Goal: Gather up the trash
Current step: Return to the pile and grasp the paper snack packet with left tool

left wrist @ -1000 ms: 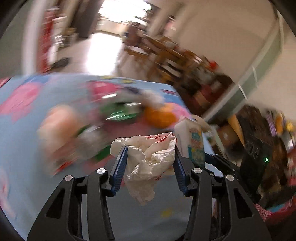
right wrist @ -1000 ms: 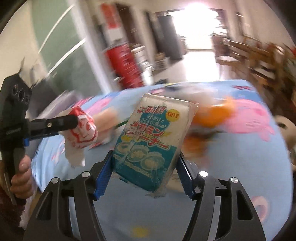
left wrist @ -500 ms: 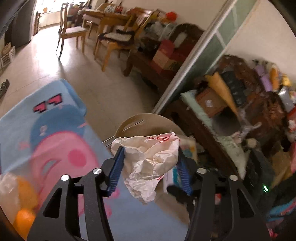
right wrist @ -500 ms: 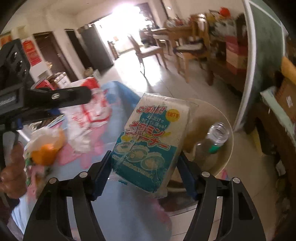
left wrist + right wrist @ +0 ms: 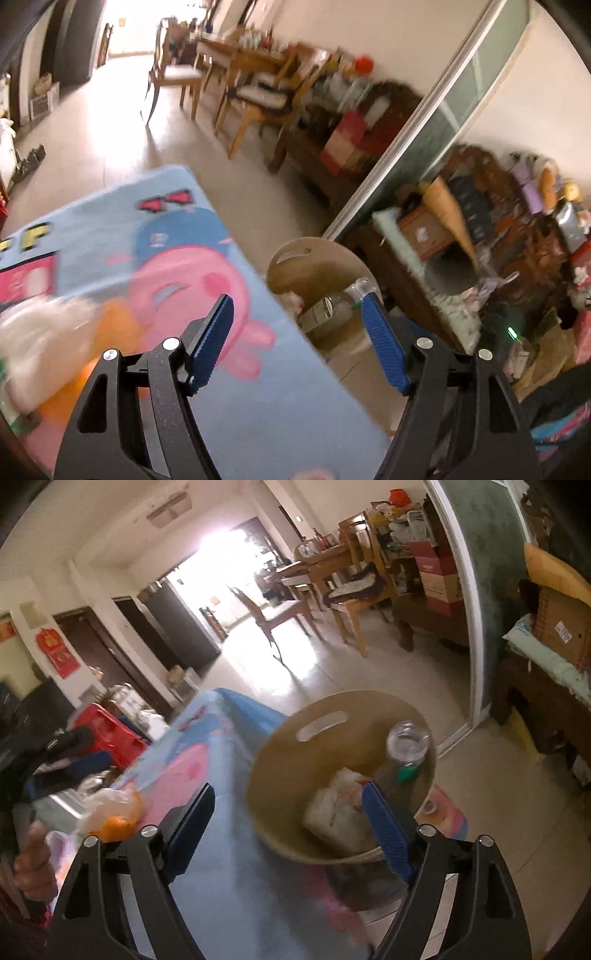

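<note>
— While both tools hang near the bin (image 5: 280, 760), status first. Your right gripper (image 5: 289, 786) is spread, jaws have just been opening, nothing btwn the pads. Your left gripper (image 5: 297, 306) is the same: spread, just been opening, empty.

— Noted. Where's the trash now?

— Part of it is in the bin, which sits on the floor off the table (image 5: 229, 878) corner, at 1 o'clock from your right tool. Inside it are a clear bottle (image 5: 406, 746) leaning on the far wall and pale wrappers (image 5: 340, 812) beside it at 7 o'clock. The rest is on the table. The nearest item is a film bag (image 5: 114, 816) w/ orange contents, at 9 o'clock in the right wrist view, near your left hand (image 5: 33, 864). The left wrist view shows it blurred at 8 o'clock. Can't tell what else lies w/ it.

— How will it handle?

— Judgement only:
- **Feel:** it looks light and soft, and the film is prob. crinkly and slippery.
- **Contents:** they're round, so they may roll or squash.
- **Hold:** take it at the bunched film on top, not across the orange lump.
- **Closing:** close gently till the film gathers.
- **Risks:** it'll likely swing when lifted, and the film could tear or slip out if pinched thin.
</note>
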Demonstrator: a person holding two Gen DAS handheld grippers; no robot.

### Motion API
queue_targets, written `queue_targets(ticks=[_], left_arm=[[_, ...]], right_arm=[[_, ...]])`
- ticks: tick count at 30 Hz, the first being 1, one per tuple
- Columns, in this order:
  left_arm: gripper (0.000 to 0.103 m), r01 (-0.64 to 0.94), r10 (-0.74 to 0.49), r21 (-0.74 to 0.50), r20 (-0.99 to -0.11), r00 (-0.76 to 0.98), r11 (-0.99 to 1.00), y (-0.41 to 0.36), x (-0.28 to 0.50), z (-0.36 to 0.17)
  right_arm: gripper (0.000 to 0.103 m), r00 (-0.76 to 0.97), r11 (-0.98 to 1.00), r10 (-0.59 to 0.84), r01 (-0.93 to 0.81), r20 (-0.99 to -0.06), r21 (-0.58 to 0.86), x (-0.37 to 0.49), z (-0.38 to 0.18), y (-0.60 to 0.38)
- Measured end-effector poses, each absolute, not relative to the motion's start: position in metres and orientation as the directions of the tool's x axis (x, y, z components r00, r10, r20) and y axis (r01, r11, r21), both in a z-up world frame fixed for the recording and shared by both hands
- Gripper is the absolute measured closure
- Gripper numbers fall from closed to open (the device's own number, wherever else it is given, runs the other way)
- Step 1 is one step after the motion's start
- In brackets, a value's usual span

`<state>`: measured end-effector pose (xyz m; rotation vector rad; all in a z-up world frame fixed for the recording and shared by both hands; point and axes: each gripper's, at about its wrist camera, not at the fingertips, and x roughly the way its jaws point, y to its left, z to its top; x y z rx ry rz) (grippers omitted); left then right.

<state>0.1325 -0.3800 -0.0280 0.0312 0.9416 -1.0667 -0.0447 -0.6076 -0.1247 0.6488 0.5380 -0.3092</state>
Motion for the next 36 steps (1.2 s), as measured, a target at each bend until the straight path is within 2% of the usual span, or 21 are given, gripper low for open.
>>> queue_targets(ticks=[3, 5, 8, 11, 14, 17, 21, 24, 26, 28, 32, 35, 36], left_arm=[[0.032, 0.742, -0.731, -0.362, -0.636, 0.247, 0.565, -0.287, 0.121, -0.008], [0.032, 0.712, -0.698, -0.329, -0.645, 0.311, 0.620, -0.239, 0.118, -0.005], [0.034, 0.628, -0.609, -0.279, -0.684, 0.401, 0.726, -0.159, 0.113, -0.012], [0.036, 0.592, -0.569, -0.266, -0.711, 0.412, 0.761, -0.119, 0.104, -0.027], [0.036, 0.583, -0.581, -0.311, -0.731, 0.358, 0.750, -0.102, 0.097, -0.056], [0.036, 0.588, -0.600, -0.363, -0.752, 0.273, 0.723, -0.121, 0.099, -0.089], [0.033, 0.620, -0.607, -0.367, -0.761, 0.229, 0.694, -0.162, 0.113, -0.122], [0.033, 0.591, -0.638, -0.445, -0.753, 0.160, 0.673, -0.176, 0.132, -0.140], [0.033, 0.571, -0.646, -0.478, -0.753, 0.124, 0.667, -0.183, 0.140, -0.149], [0.032, 0.587, -0.661, -0.490, -0.743, 0.106, 0.644, -0.190, 0.141, -0.148], [0.032, 0.632, -0.666, -0.485, -0.743, 0.066, 0.604, -0.205, 0.128, -0.149], [0.051, 0.650, -0.643, -0.440, -0.759, 0.100, 0.620, -0.215, 0.122, -0.152], [0.068, 0.645, -0.618, -0.399, -0.773, 0.145, 0.652, -0.217, 0.122, -0.154]], right_arm=[[0.046, 0.841, 0.767, -0.026, 0.364, -0.540, 0.528, -0.040, -0.116, -0.581], [0.066, 0.844, 0.776, 0.042, 0.310, -0.534, 0.550, -0.033, -0.114, -0.561], [0.080, 0.818, 0.802, 0.155, 0.224, -0.555, 0.554, -0.011, -0.120, -0.516], [0.080, 0.778, 0.816, 0.240, 0.163, -0.581, 0.555, 0.005, -0.131, -0.469], [0.080, 0.717, 0.822, 0.305, 0.134, -0.627, 0.553, 0.023, -0.148, -0.427], [0.080, 0.689, 0.818, 0.323, 0.140, -0.648, 0.557, 0.031, -0.157, -0.399], [0.081, 0.660, 0.808, 0.381, 0.103, -0.647, 0.580, 0.035, -0.163, -0.373], [0.081, 0.630, 0.829, 0.407, 0.049, -0.661, 0.557, 0.035, -0.166, -0.359], [0.082, 0.608, 0.912, 0.292, 0.055, -0.738, 0.407, 0.037, -0.168, -0.342], [0.098, 0.617, 0.959, 0.190, 0.049, -0.764, 0.279, 0.036, -0.168, -0.333], [0.100, 0.640, 0.949, 0.214, 0.044, -0.738, 0.313, 0.034, -0.171, -0.340], [0.100, 0.651, 0.931, 0.255, 0.036, -0.715, 0.364, 0.033, -0.172, -0.348], [0.100, 0.654, 0.923, 0.270, 0.034, -0.707, 0.384, 0.035, -0.172, -0.348]])
